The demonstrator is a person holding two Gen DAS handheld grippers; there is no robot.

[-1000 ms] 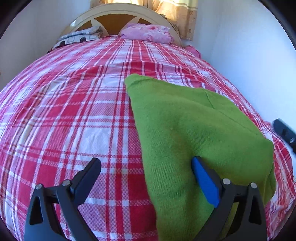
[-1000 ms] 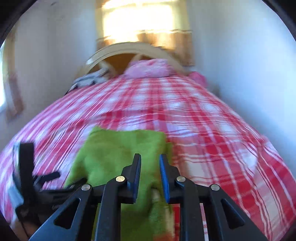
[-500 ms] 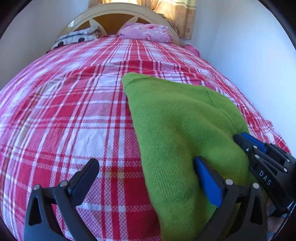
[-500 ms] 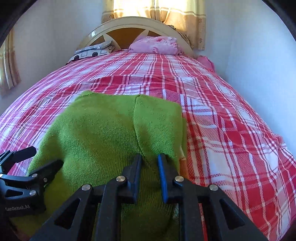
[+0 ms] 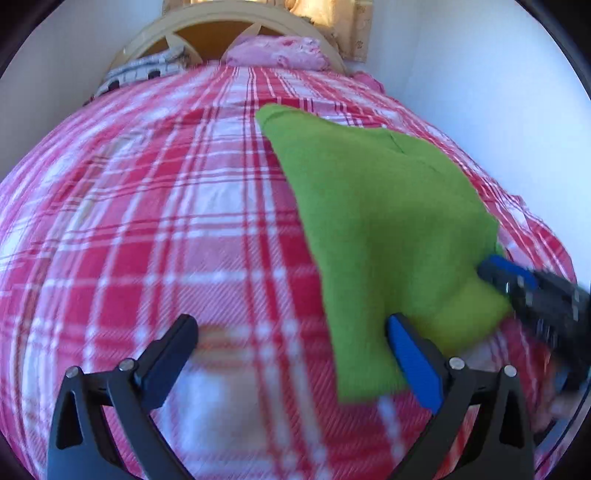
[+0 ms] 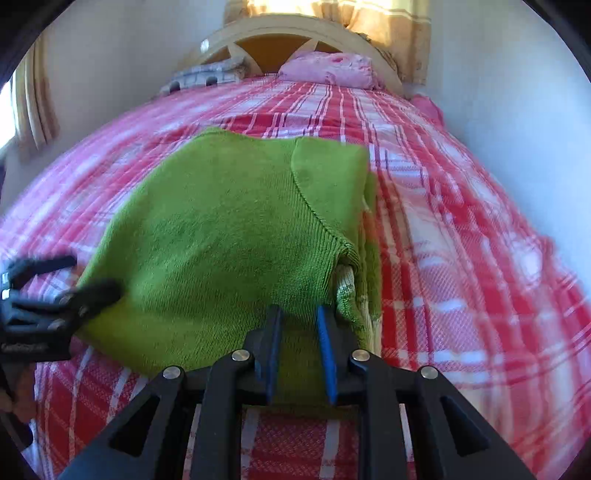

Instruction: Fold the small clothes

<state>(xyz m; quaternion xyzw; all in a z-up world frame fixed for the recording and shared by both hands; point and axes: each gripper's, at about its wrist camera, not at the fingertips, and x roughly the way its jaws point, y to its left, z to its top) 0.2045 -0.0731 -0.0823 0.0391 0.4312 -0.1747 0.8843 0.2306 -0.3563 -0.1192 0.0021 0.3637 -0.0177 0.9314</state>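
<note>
A folded green knit garment (image 5: 376, 229) lies on the red and white plaid bedspread (image 5: 147, 236); it also shows in the right wrist view (image 6: 229, 236). My left gripper (image 5: 291, 336) is open wide at the garment's near left corner, its right finger beside the edge. My right gripper (image 6: 298, 321) has its jaws nearly closed, with the garment's near edge between them. It shows at the right of the left wrist view (image 5: 487, 269). The left gripper shows at the left edge of the right wrist view (image 6: 85, 277).
A pink pillow (image 6: 328, 70) and a patterned pillow (image 6: 207, 75) lie by the cream headboard (image 6: 295, 29). A white wall (image 6: 517, 122) runs along the bed's right side. Curtains (image 6: 391, 29) hang behind the headboard.
The right gripper came down onto the garment's near edge. The left gripper has drawn back, so the garment's near corner and bare bedspread now show before it.
</note>
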